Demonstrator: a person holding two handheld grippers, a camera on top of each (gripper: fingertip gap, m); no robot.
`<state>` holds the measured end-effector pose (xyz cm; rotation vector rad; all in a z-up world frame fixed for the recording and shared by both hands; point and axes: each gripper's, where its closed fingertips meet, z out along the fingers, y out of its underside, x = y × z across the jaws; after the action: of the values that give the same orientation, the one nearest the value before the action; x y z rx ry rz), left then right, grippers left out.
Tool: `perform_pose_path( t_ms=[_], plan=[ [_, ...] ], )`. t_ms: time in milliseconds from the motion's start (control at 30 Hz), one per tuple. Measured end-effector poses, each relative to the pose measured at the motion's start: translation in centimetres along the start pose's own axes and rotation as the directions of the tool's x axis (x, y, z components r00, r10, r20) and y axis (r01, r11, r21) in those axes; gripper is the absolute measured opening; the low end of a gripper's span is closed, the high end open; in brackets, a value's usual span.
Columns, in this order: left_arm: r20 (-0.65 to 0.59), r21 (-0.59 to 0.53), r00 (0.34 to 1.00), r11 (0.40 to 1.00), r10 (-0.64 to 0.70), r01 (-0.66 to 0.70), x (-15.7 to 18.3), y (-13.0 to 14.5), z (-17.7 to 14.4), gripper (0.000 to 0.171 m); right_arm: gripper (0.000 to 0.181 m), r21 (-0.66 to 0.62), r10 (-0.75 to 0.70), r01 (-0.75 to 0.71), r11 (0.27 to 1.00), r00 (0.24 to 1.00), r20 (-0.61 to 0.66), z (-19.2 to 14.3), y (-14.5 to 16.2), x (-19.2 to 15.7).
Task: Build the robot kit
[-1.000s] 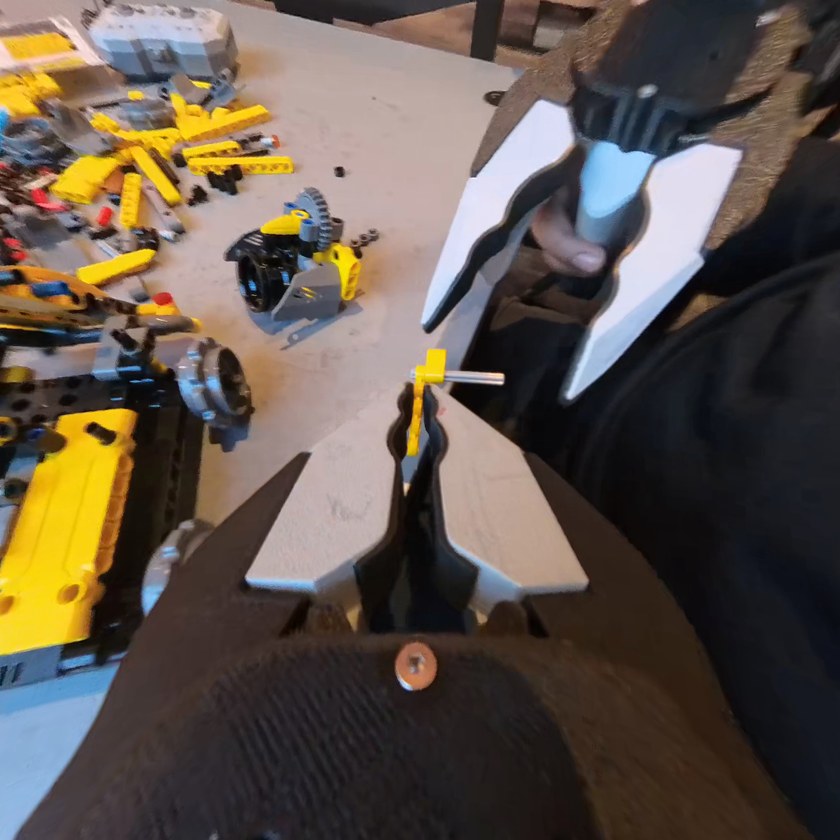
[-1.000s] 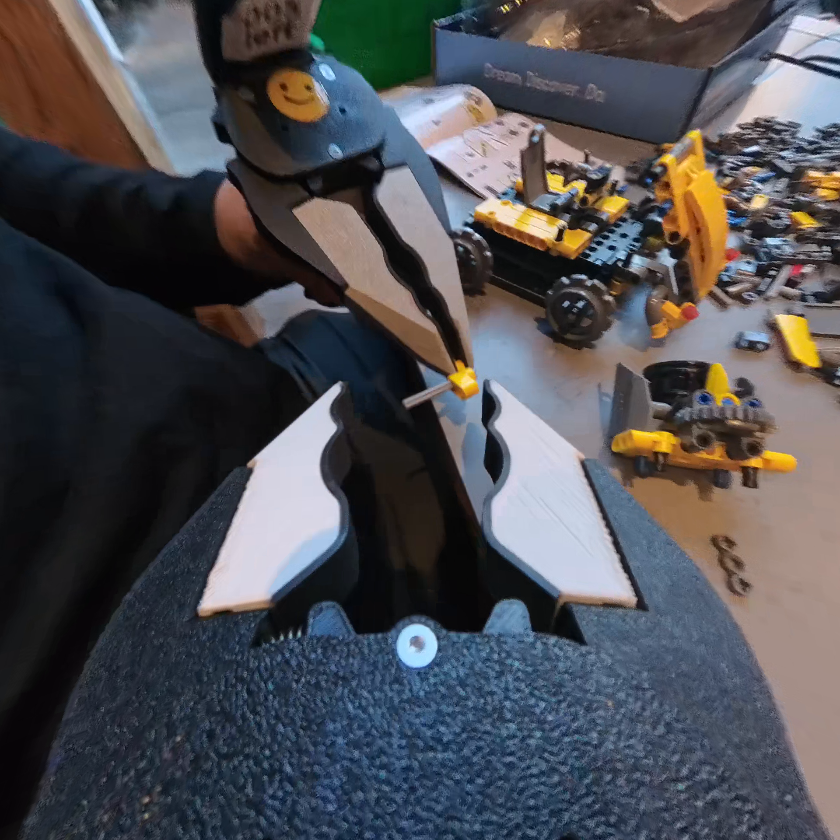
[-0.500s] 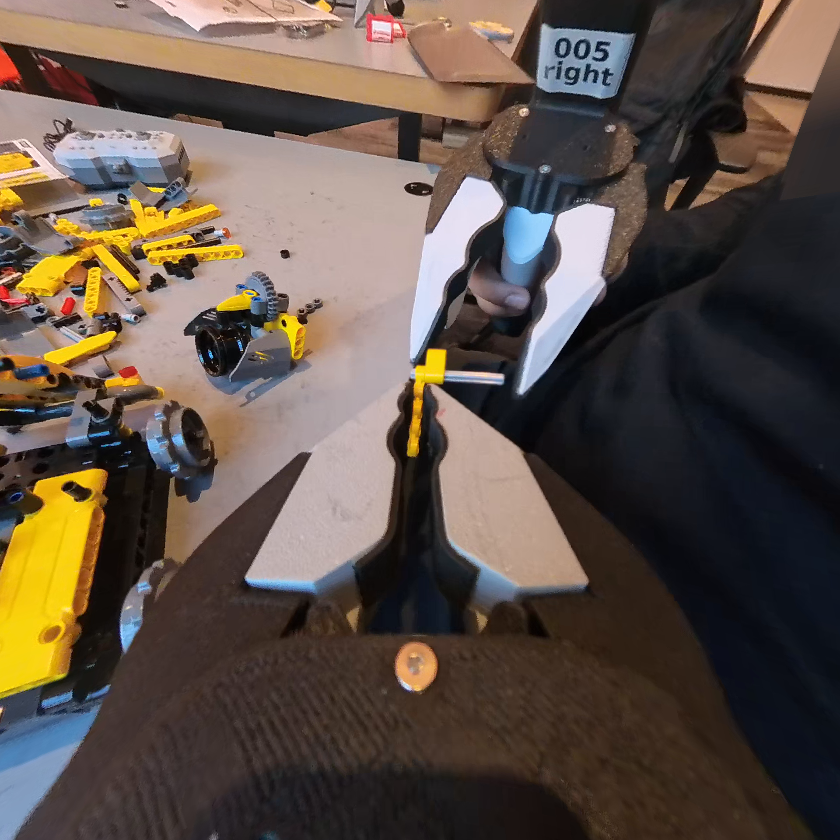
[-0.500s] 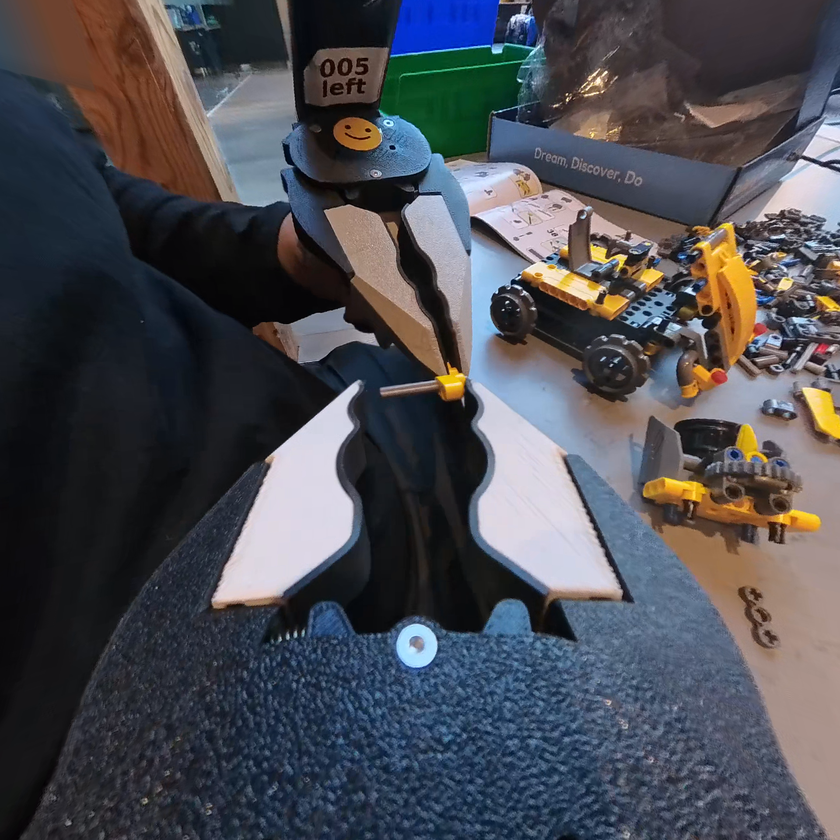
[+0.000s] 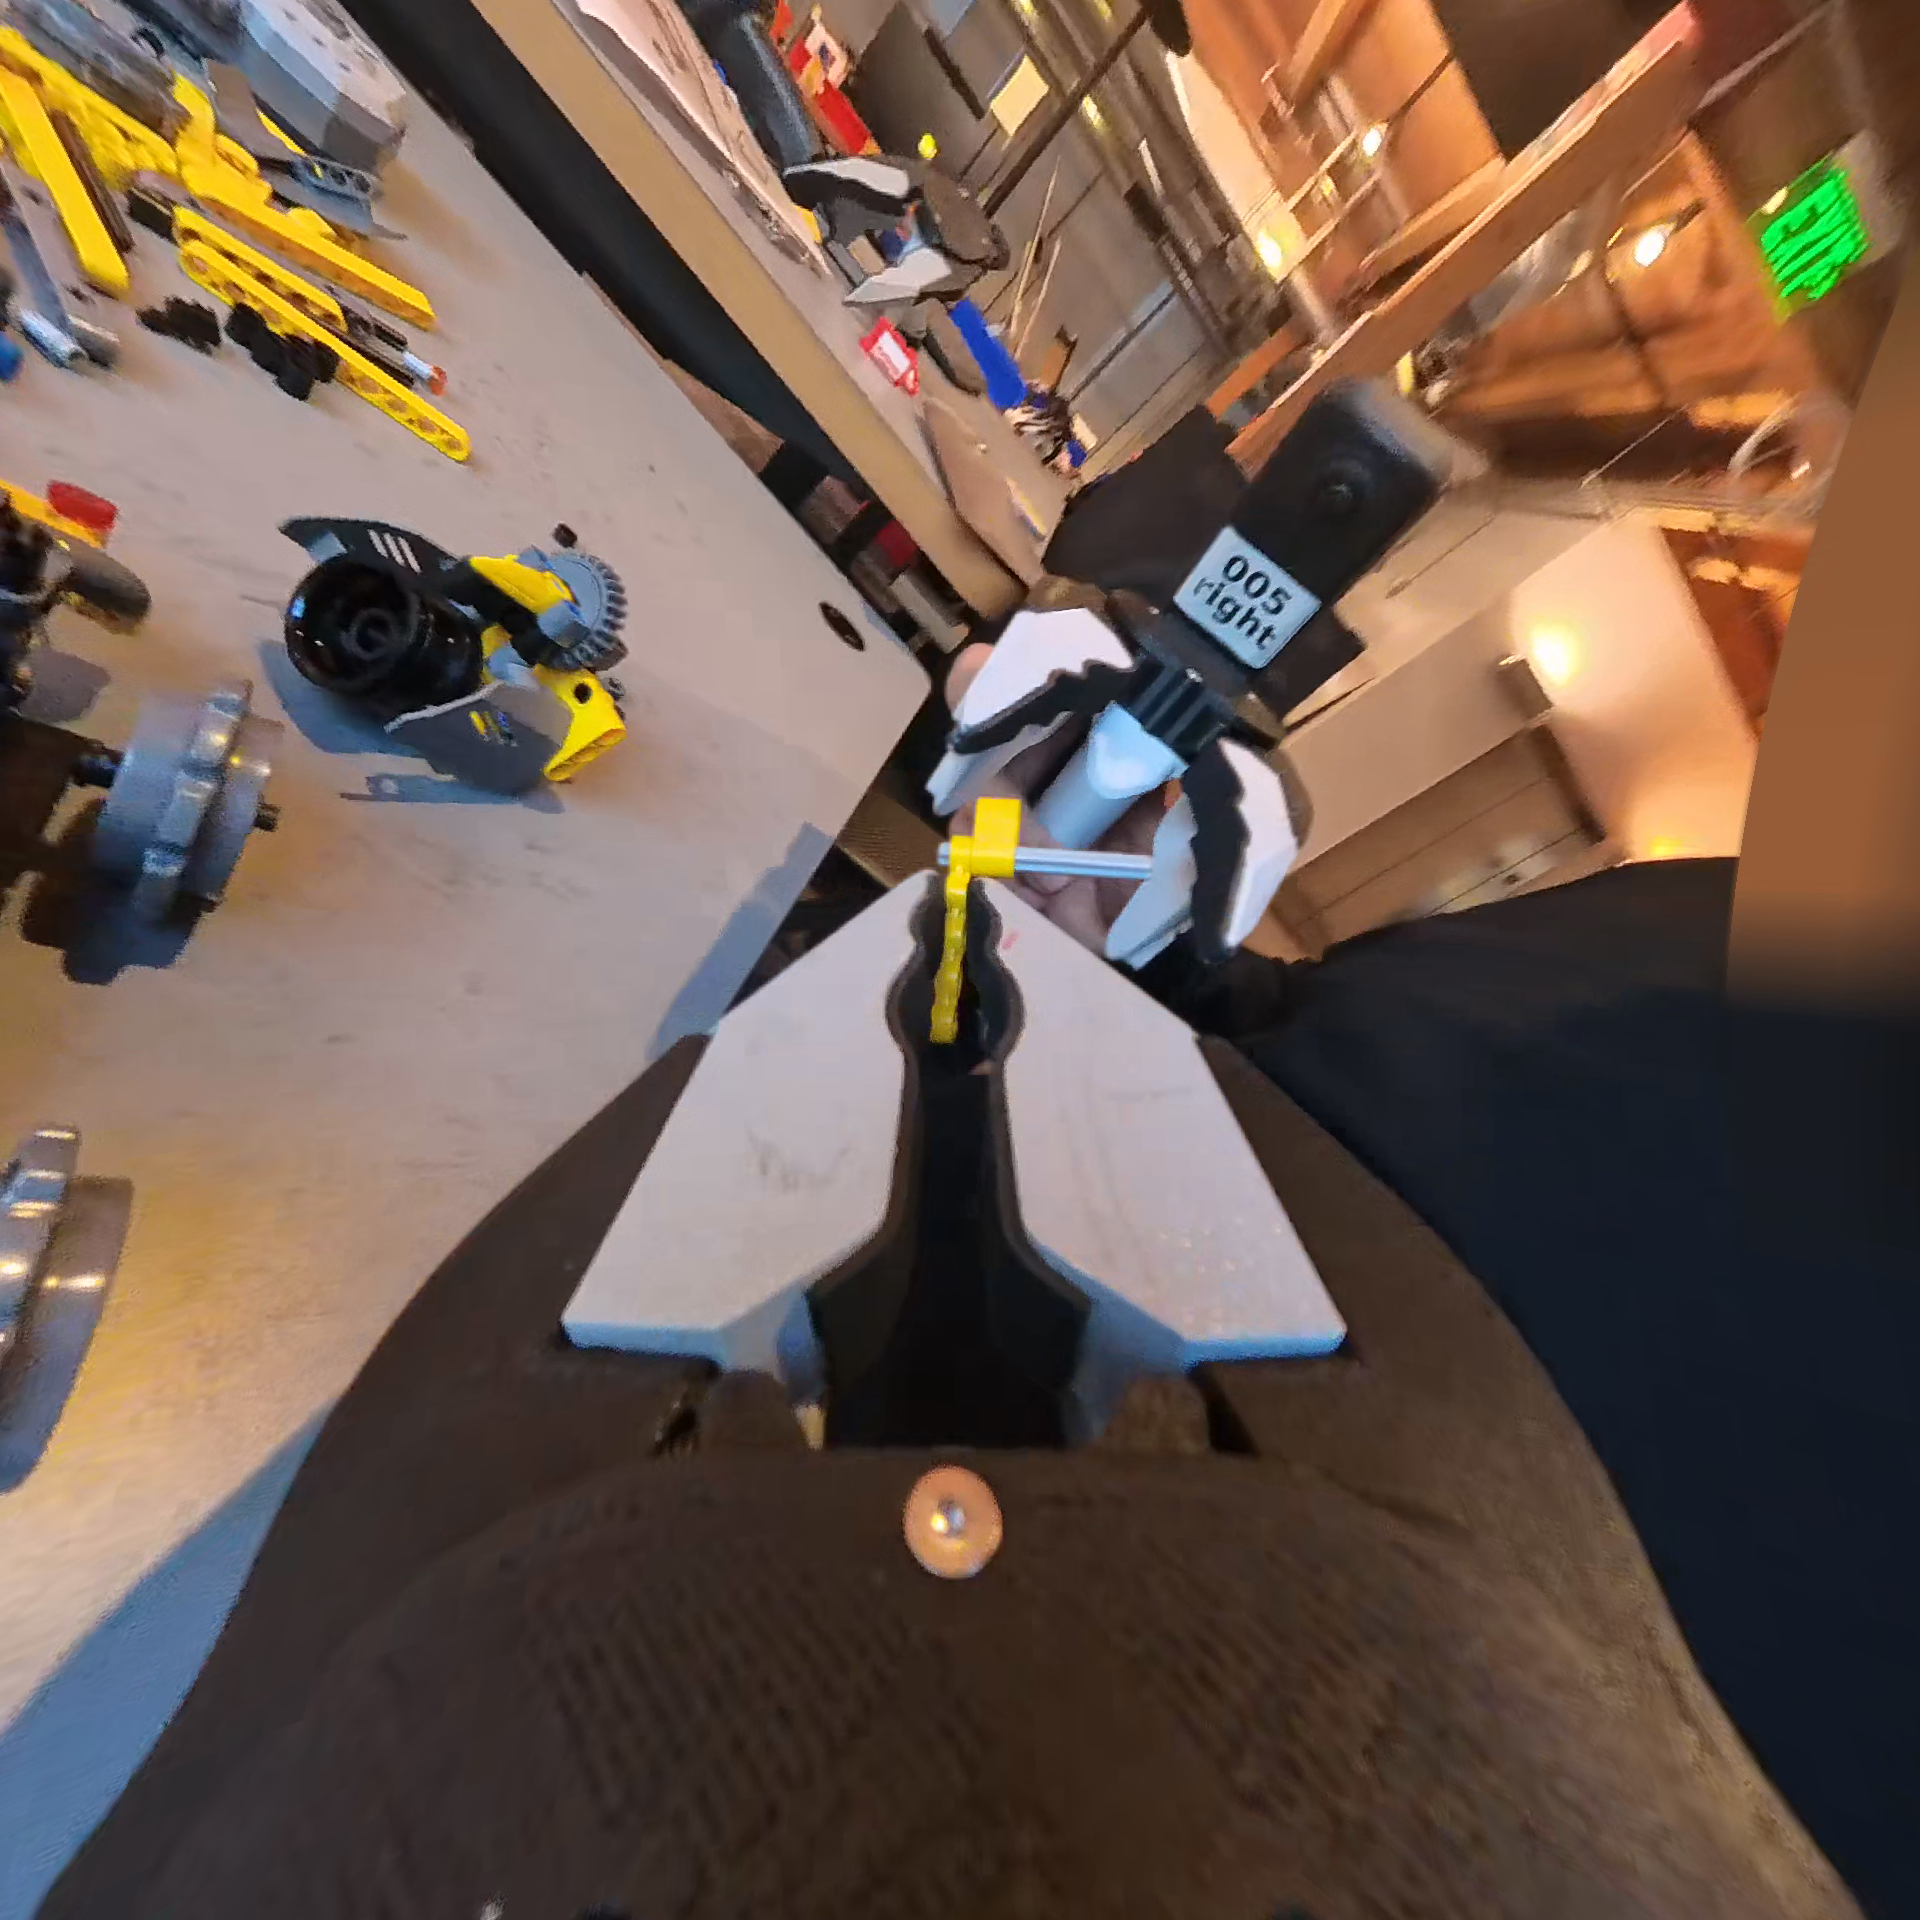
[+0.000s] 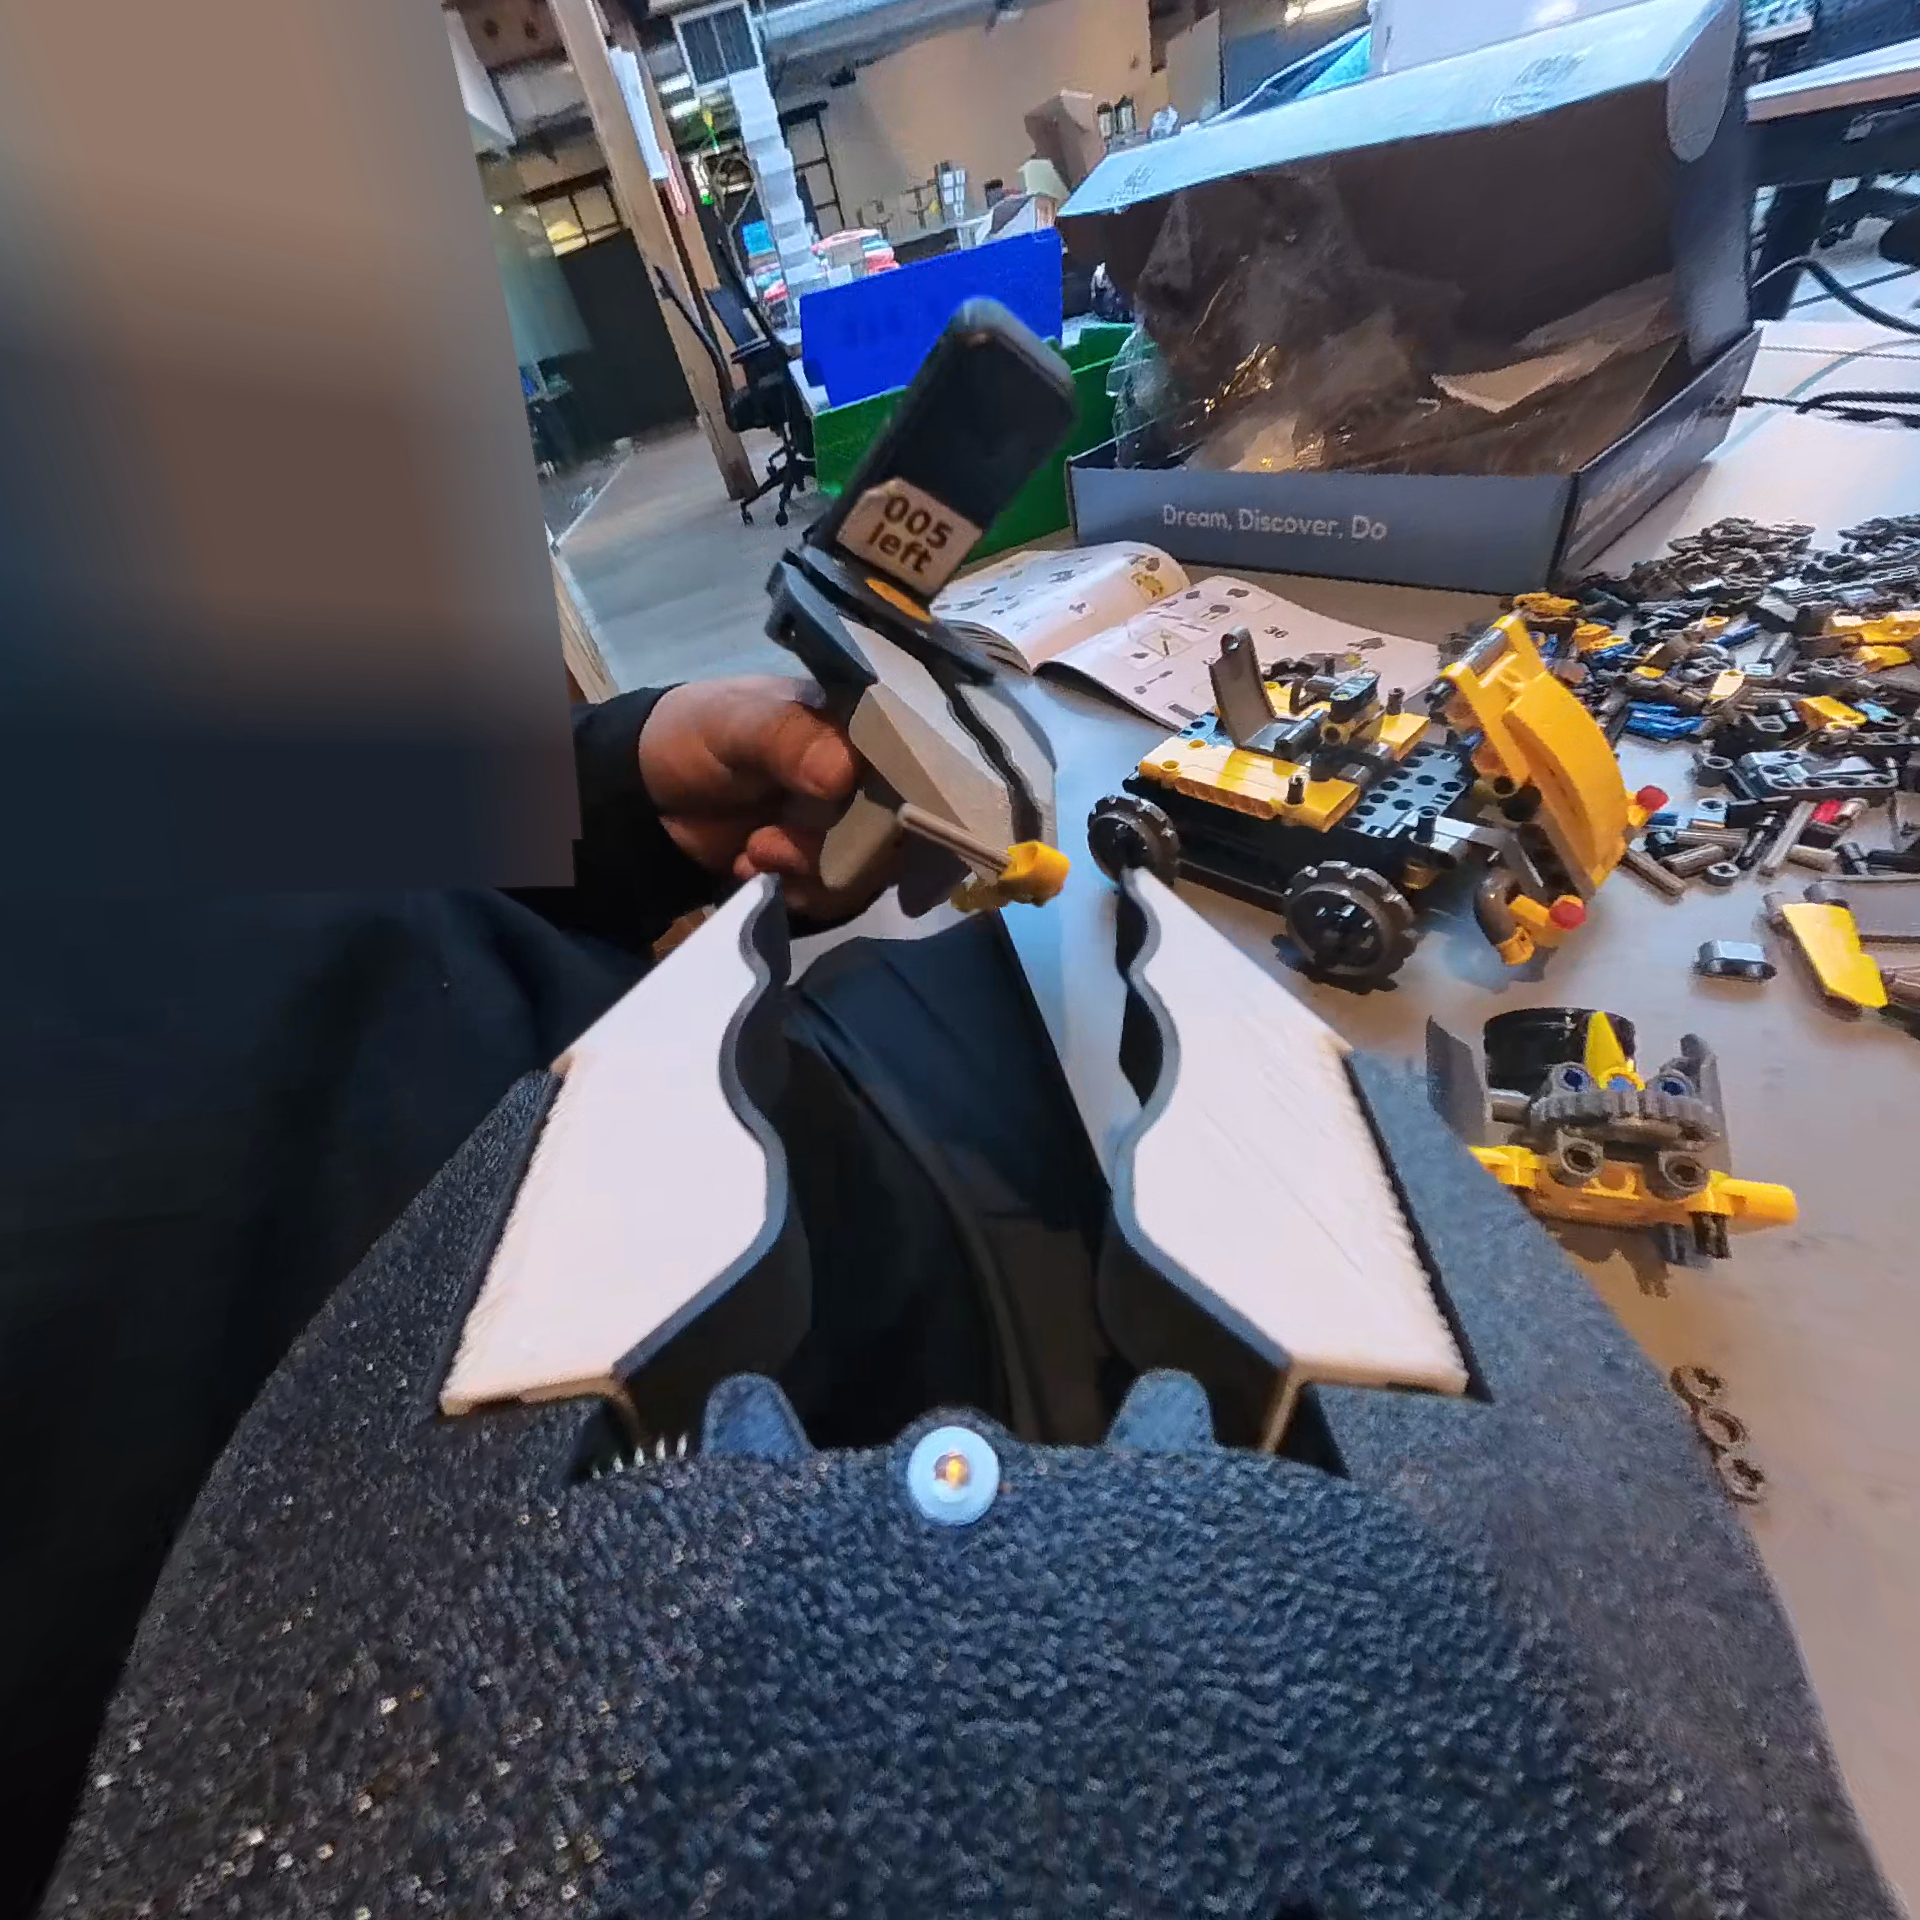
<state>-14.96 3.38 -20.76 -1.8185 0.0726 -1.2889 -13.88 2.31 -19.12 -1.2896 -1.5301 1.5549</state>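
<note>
My left gripper (image 5: 951,906) is shut on a small yellow brick piece (image 5: 954,940) with a thin grey axle (image 5: 1081,864) sticking out to the right. It holds the piece in the air beyond the table edge. My right gripper (image 6: 948,883) is open and empty, facing the left gripper (image 6: 1023,883) at close range. In the right wrist view the yellow piece (image 6: 1029,868) and axle (image 6: 951,840) sit just past my open fingertips. In the left wrist view the right gripper (image 5: 1039,873) straddles the axle without gripping it.
A yellow and black vehicle model (image 6: 1382,790), a small geared assembly (image 6: 1600,1143), an open instruction booklet (image 6: 1143,623), a dark cardboard box (image 6: 1351,520) and many loose parts (image 6: 1766,644) lie on the grey table (image 5: 416,987). A person's dark sleeve is below both grippers. Less than 4 cm separates the two grippers' tips.
Both grippers have tilted and swung, so the views now show more of the room. The right gripper's fingers stand wider apart. The left gripper still holds the yellow piece.
</note>
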Motion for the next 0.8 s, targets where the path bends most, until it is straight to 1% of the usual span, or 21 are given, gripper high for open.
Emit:
perform_pose_path(
  t_ms=[100, 233, 333, 500, 567, 600, 667, 733, 800],
  plan=[
    [-0.046, 0.026, 0.997, 0.997, -0.065, 0.067, 0.4, -0.3, 0.0, 0.000, 0.063, 0.007, 0.005, -0.005, 1.000, 1.000, -0.001, -0.2, -0.2, 0.0],
    [-0.072, 0.038, 0.992, 0.993, -0.105, 0.108, 0.5, -0.4, 0.1, 0.001, 0.063, 0.009, 0.000, 0.000, 1.000, 1.000, -0.004, -0.3, -0.5, 0.0],
    [-0.074, 0.039, 0.991, 0.993, -0.107, 0.110, 0.5, -0.4, 0.2, 0.001, 0.064, 0.010, 0.006, -0.006, 1.000, 1.000, 0.004, -0.3, -0.6, -0.2],
    [-0.071, 0.042, 0.995, 0.996, -0.073, 0.076, 0.6, -0.3, 0.2, 0.001, 0.065, 0.013, 0.021, -0.022, 1.000, 1.000, 0.022, -0.1, -0.8, -0.4],
    [-0.053, 0.028, 0.999, 1.000, -0.008, 0.009, 1.0, -0.1, 0.3, 0.000, 0.065, 0.016, 0.039, -0.040, 0.999, 0.998, 0.045, 0.1, -0.9, -0.8],
    [-0.046, 0.016, 0.998, 0.999, 0.050, -0.049, 1.4, 0.0, 0.4, 0.000, 0.064, 0.017, 0.047, -0.048, 0.999, 0.997, 0.054, 0.2, -1.0, -0.9],
    [-0.006, -0.016, 0.977, 0.977, 0.211, -0.211, 2.2, 0.1, 0.5, 0.000, 0.056, 0.011, 0.042, -0.043, 0.999, 0.998, 0.051, 0.4, -0.9, -1.0],
    [0.025, -0.049, 0.922, 0.922, 0.386, -0.385, 3.0, 0.0, 0.5, 0.001, 0.047, 0.009, 0.005, -0.005, 1.000, 0.998, 0.066, 0.5, -0.9, -1.5],
    [0.053, -0.076, 0.830, 0.831, 0.555, -0.550, 3.7, -0.3, 0.3, 0.001, 0.042, 0.018, -0.053, 0.051, 0.999, 0.995, 0.079, 0.4, -1.2, -2.4]
  ],
)
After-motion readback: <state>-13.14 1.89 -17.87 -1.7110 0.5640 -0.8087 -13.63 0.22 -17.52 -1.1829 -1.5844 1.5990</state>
